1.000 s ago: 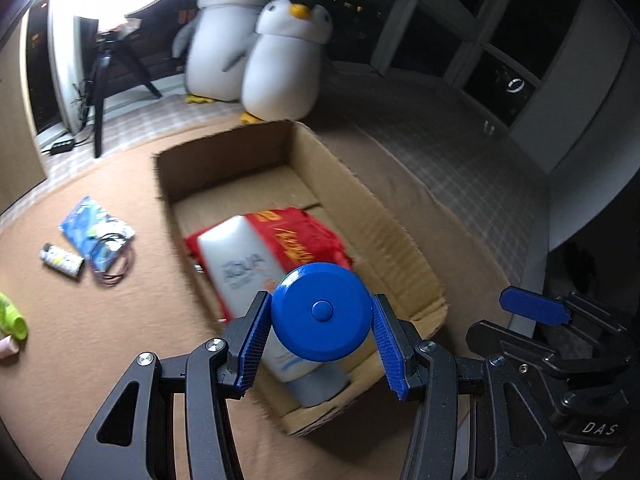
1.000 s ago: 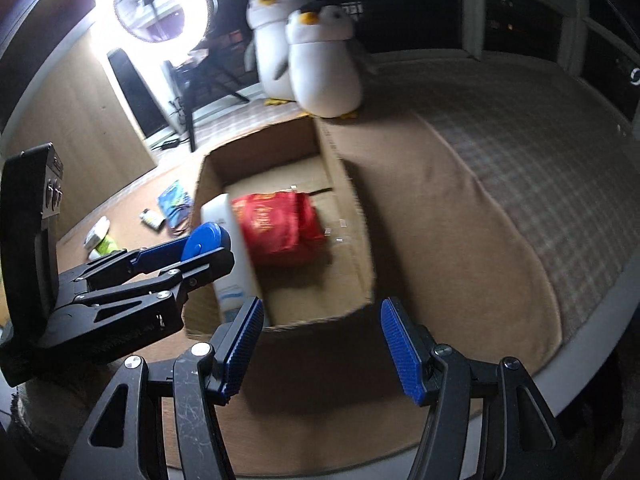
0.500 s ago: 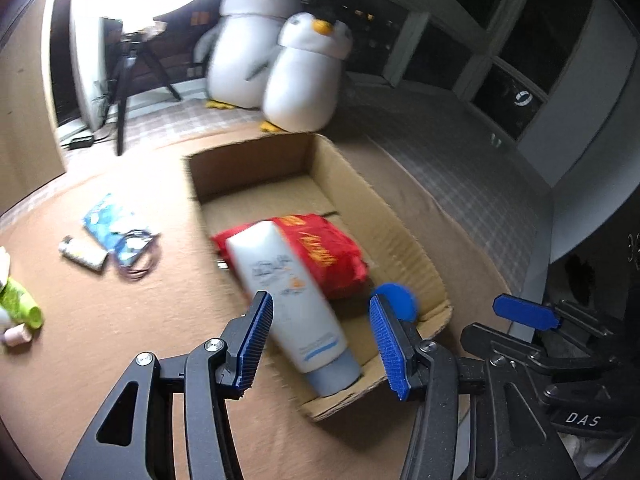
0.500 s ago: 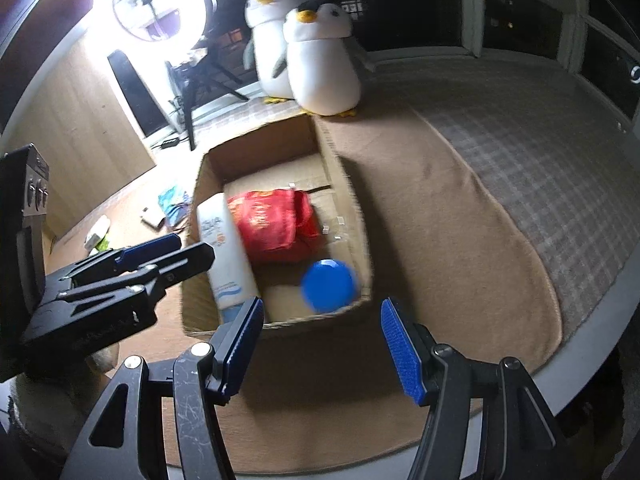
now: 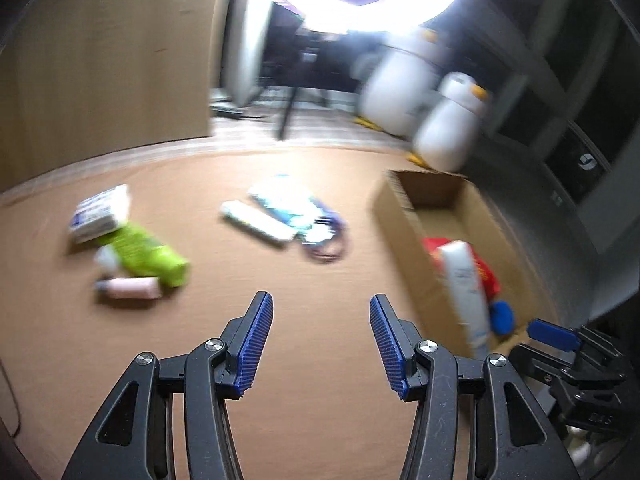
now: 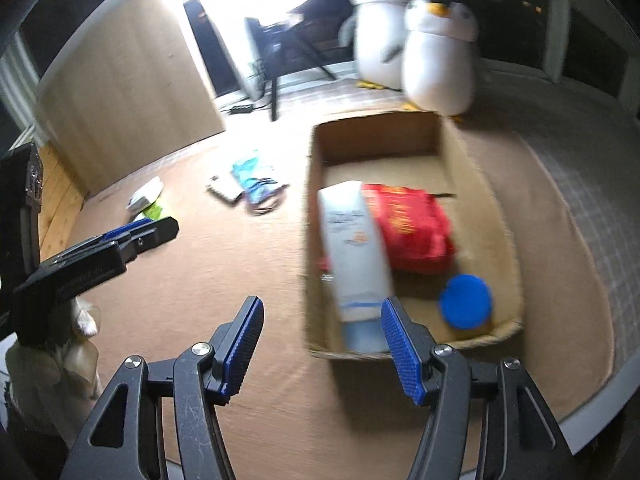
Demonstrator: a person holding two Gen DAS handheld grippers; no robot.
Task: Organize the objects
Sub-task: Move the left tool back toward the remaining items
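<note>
The left hand-held gripper (image 5: 321,334) hangs with its jaws apart and empty over the brown mat (image 5: 280,380); the right hand-held gripper (image 6: 322,342) is likewise spread and holds nothing, just before the near wall of the cardboard box (image 6: 500,216). Inside the box lie a white tube (image 6: 354,256) along the left side, a red packet (image 6: 412,224) beside it, and a blue round lid (image 6: 465,301) at the near right corner. Left of the box, well apart, a green bottle (image 5: 150,256), a pink bottle (image 5: 132,288) and blurred packets lie on the mat.
</note>
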